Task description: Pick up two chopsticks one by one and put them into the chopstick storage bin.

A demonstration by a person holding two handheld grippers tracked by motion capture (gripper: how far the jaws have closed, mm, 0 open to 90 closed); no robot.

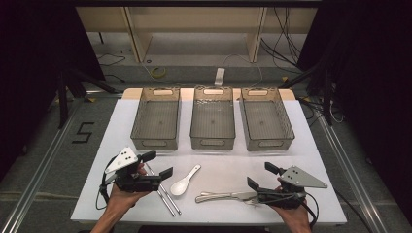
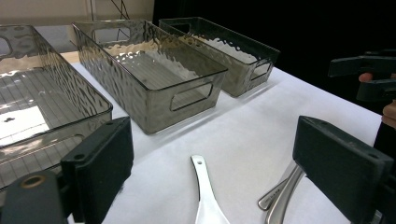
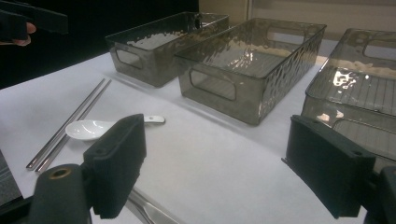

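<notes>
Nearest to my grippers are three pieces of tableware on the white table [image 1: 301,145]. The white spoon [image 1: 184,182] lies in the middle of the front part, with its bowl toward me and its handle pointing to the middle bin. Just on its left lie the metal chopsticks [image 1: 163,189], side by side, slanting from the left gripper down to the front edge. On the right of the spoon lie the metal tongs [image 1: 226,196], flat, with the arms pointing left toward the spoon and the other end under the right gripper.

My left gripper [image 1: 160,165] hovers above the upper ends of the chopsticks. Its jaws stand wide apart and nothing is between them; in the left gripper view I see the spoon handle [image 2: 201,179] and the ends of the tongs [image 2: 280,193] on the table beyond the jaws.

My right gripper [image 1: 262,175] is over the right end of the tongs, the jaws also wide and empty. If it touches the tongs, I cannot tell.

Farther back stand three smoky transparent bins in a row: left bin [image 1: 156,138], middle bin [image 1: 213,141], right bin [image 1: 267,141]. They stand near each other and well apart from the tableware.
</notes>
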